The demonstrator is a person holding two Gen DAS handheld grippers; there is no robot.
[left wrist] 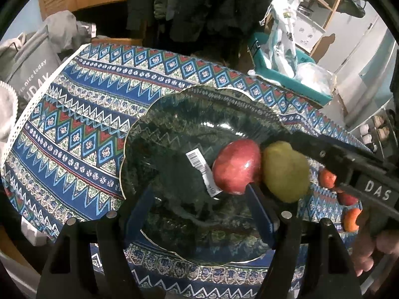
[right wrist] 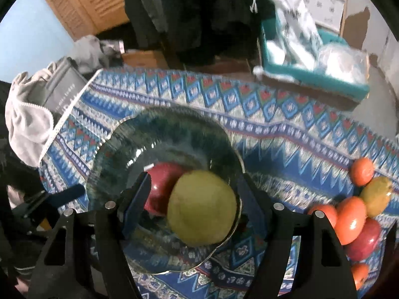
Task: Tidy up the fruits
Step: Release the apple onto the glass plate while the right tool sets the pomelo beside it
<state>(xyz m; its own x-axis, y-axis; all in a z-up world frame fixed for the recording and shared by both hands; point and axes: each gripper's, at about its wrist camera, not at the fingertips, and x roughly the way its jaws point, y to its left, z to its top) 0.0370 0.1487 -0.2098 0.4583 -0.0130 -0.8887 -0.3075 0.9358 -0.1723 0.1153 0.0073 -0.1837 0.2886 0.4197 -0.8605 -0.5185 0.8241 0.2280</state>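
A ruffled glass plate [left wrist: 154, 129] lies on the patterned tablecloth [left wrist: 82, 129]. On it rest a red apple [left wrist: 237, 167] and, touching it on the right, a green pear-like fruit [left wrist: 284, 172]. My left gripper [left wrist: 199, 211] hovers open over the plate's near part with nothing between its blue pads; its right fingertip is just below the apple. My right gripper [right wrist: 194, 199] straddles the green fruit [right wrist: 202, 209], which sits on the plate [right wrist: 159, 129]. A gap shows beside the left pad, so it stands open. The apple [right wrist: 162, 182] lies behind the fruit.
Several loose fruits [right wrist: 354, 214], orange, red and one greenish, lie on the cloth to the plate's right. A teal box [left wrist: 294, 79] of plastic bags stands beyond the table's far right. A grey laundry bag [left wrist: 32, 67] stands off the left edge.
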